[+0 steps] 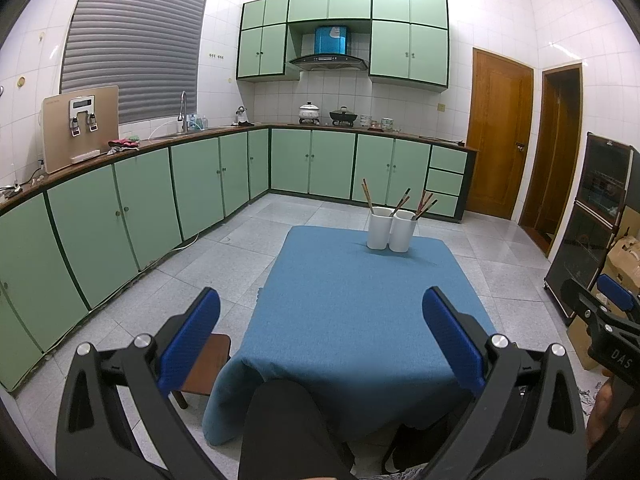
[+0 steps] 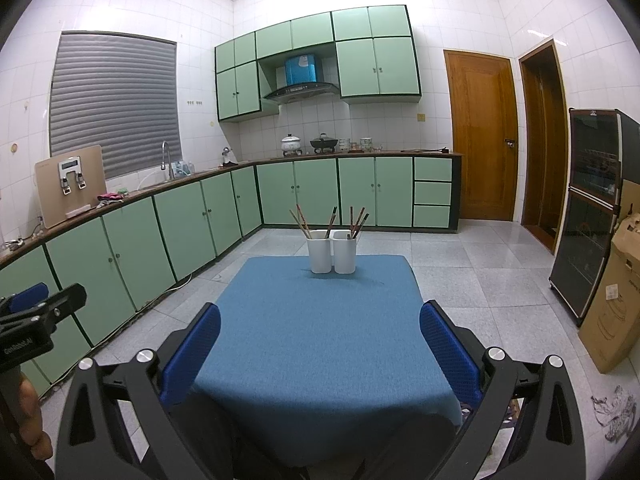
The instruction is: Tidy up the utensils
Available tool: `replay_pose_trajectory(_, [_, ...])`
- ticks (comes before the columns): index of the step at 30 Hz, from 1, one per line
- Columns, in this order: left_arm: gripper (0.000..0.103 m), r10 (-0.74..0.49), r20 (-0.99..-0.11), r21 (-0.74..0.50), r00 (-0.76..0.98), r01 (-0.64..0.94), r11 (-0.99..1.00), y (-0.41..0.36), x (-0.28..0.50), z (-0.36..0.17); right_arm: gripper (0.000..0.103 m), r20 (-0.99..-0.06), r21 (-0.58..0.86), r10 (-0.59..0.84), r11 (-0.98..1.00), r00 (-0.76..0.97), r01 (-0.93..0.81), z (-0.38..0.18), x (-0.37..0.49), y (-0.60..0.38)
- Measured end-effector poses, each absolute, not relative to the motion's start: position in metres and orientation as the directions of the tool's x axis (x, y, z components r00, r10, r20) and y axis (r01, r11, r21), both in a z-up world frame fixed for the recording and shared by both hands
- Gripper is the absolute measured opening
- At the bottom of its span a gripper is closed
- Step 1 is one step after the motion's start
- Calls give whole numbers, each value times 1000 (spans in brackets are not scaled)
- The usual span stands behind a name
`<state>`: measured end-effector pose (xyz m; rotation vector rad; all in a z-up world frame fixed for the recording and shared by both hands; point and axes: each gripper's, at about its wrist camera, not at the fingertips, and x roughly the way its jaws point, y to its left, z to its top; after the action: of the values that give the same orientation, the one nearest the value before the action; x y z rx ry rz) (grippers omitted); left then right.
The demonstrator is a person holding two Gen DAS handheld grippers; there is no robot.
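Two white holders stand side by side at the far end of a blue-clothed table: the left holder and the right holder. Each holds several chopsticks sticking up. My left gripper is open and empty, over the near end of the table. My right gripper is open and empty, also at the near end. Each gripper shows at the edge of the other's view.
Green kitchen cabinets run along the left and back walls. A wooden stool stands left of the table. A dark glass cabinet and cardboard boxes stand on the right. The person's dark-clothed knee is at the table's near edge.
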<state>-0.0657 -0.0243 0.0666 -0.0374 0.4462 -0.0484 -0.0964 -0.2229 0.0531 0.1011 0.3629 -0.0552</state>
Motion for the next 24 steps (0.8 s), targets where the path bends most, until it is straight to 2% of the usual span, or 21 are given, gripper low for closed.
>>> replay_pose_trajectory(24, [98,-52,-425,-40,904,39,998,-29,-67,70,98,-356,88,-37,993,934,73,53,-97,-224])
